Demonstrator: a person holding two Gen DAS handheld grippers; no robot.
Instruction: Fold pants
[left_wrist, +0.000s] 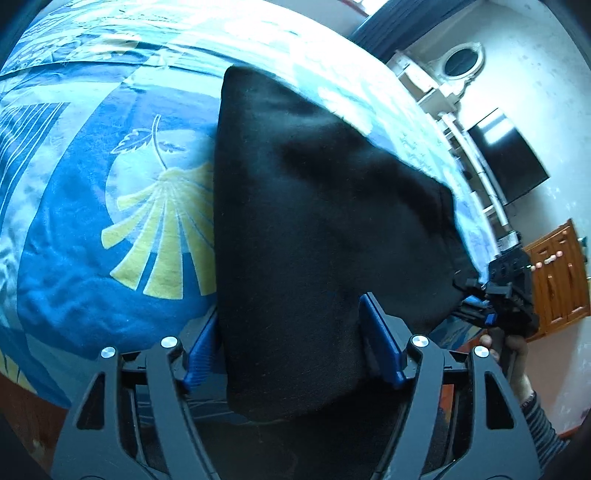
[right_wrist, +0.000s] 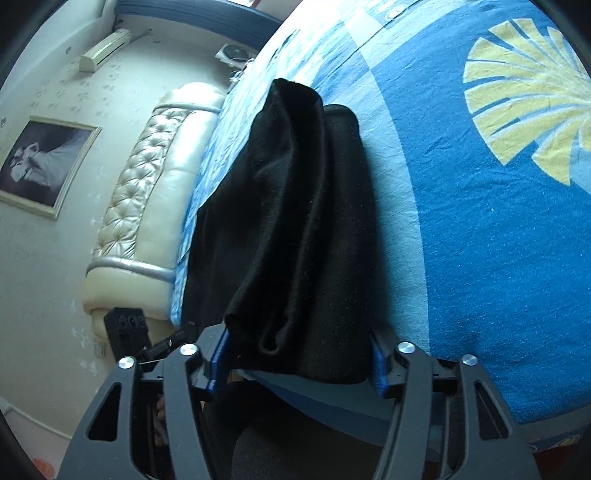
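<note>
The black pants (left_wrist: 314, 221) lie folded in a long stack along the edge of a bed; in the right wrist view the pants (right_wrist: 295, 203) show several layers. My left gripper (left_wrist: 288, 310) is open, its blue pads (left_wrist: 201, 350) standing on either side of the stack's near end, the cloth filling the gap. My right gripper (right_wrist: 299, 332) is open as well and straddles the other end of the stack. In the left wrist view the right gripper (left_wrist: 506, 291) sits at the pants' far corner, held by a hand (left_wrist: 513, 354).
The bed cover (left_wrist: 92, 258) is blue with a yellow leaf print (right_wrist: 524, 99). A cream tufted headboard (right_wrist: 147, 203) borders the bed. A dark TV (left_wrist: 513, 158), a wooden cabinet (left_wrist: 561, 280) and a framed picture (right_wrist: 44, 166) stand along the walls.
</note>
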